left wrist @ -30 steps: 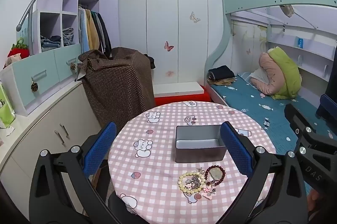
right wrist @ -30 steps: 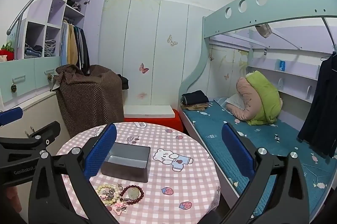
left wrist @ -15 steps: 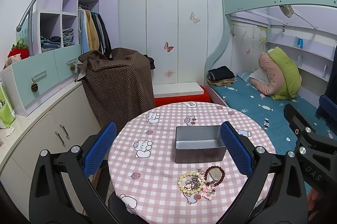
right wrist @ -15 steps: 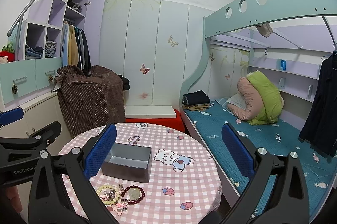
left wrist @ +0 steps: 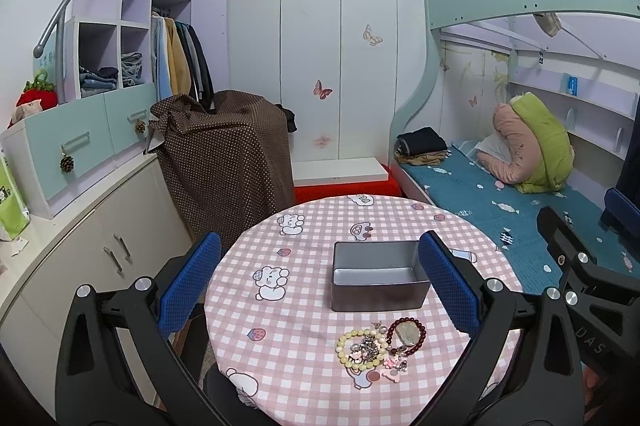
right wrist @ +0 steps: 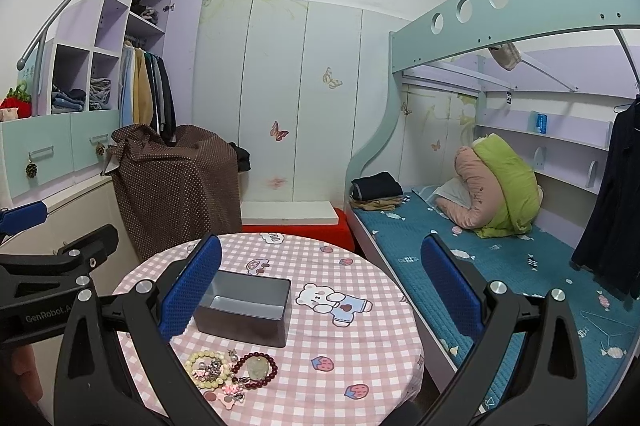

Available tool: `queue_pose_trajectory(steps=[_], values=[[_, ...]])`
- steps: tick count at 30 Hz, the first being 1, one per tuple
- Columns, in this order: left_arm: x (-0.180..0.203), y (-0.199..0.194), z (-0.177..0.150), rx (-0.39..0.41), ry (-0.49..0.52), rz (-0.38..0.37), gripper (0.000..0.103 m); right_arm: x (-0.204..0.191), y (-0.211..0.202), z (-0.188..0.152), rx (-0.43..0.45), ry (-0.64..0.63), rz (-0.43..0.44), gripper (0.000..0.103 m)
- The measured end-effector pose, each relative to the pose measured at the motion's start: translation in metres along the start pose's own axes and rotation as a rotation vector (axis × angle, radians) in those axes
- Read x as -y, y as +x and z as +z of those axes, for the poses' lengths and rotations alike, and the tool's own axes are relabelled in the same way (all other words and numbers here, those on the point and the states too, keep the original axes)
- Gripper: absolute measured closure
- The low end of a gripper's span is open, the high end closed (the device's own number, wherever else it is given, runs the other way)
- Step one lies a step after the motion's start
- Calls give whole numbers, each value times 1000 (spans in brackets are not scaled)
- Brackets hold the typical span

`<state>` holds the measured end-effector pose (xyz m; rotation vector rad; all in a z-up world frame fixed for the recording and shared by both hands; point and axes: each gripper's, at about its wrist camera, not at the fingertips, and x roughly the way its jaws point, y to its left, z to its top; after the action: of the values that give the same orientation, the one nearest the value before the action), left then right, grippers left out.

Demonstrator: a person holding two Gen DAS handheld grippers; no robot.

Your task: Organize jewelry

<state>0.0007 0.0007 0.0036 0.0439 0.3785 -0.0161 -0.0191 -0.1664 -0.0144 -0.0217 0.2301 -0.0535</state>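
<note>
Left wrist view: left gripper [left wrist: 318, 280] spread wide, nothing between its two blue pads [left wrist: 190, 282], raised over one round table [left wrist: 304, 346] in pink check cloth. One grey metal box [left wrist: 378, 286] near the middle, open and empty. Just in front of it, one jewelry pile [left wrist: 380, 346]: two bead bracelets, one pale, one dark red, plus small trinkets too tangled to count.

Right wrist view: right gripper [right wrist: 320, 292] likewise wide open, holding nothing. Same box [right wrist: 246, 308] and pile [right wrist: 232, 370] at lower left.
</note>
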Motion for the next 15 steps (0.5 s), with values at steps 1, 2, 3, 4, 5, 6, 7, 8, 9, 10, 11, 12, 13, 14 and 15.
queue_pose_trajectory(steps=[1, 2, 3, 4, 5, 6, 7, 8, 9, 10, 11, 12, 13, 14, 15], values=[[0, 0, 0, 0, 0, -1, 5, 0, 0, 0, 0, 0, 0, 7], [0, 0, 1, -1, 0, -1, 5, 1, 0, 0, -1, 2, 2, 7], [0, 0, -1, 1, 0, -1, 5, 0, 0, 0, -1, 3, 3, 7], [0, 0, -1, 1, 0, 0, 5, 0, 0, -1, -1, 4, 4, 7], [0, 0, 0, 1, 0, 0, 5, 0, 1, -1, -2, 5, 5, 7], [0, 0, 0, 1, 0, 0, 5, 0, 1, -1, -1, 5, 5, 7], [0, 0, 0, 0, 0, -1, 5, 0, 1, -1, -2, 4, 6, 7], [1, 0, 0, 0, 0, -1, 5, 0, 1, -1, -3, 5, 7, 7], [0, 0, 0, -1, 0, -2, 5, 0, 1, -1, -4, 7, 10, 7], [0, 0, 0, 0, 0, -2, 5, -1, 1, -2, -4, 7, 11, 7], [0, 0, 0, 0, 1, -1, 5, -1, 1, -2, -4, 6, 11, 7], [0, 0, 0, -1, 0, -1, 5, -1, 1, -2, -4, 5, 11, 7], [0, 0, 0, -1, 0, -1, 5, -1, 1, -2, -5, 6, 11, 7], [0, 0, -1, -2, 0, -1, 5, -1, 2, -3, -6, 6, 12, 7], [0, 0, -1, -3, 0, -1, 5, -1, 2, -3, -7, 5, 14, 7]])
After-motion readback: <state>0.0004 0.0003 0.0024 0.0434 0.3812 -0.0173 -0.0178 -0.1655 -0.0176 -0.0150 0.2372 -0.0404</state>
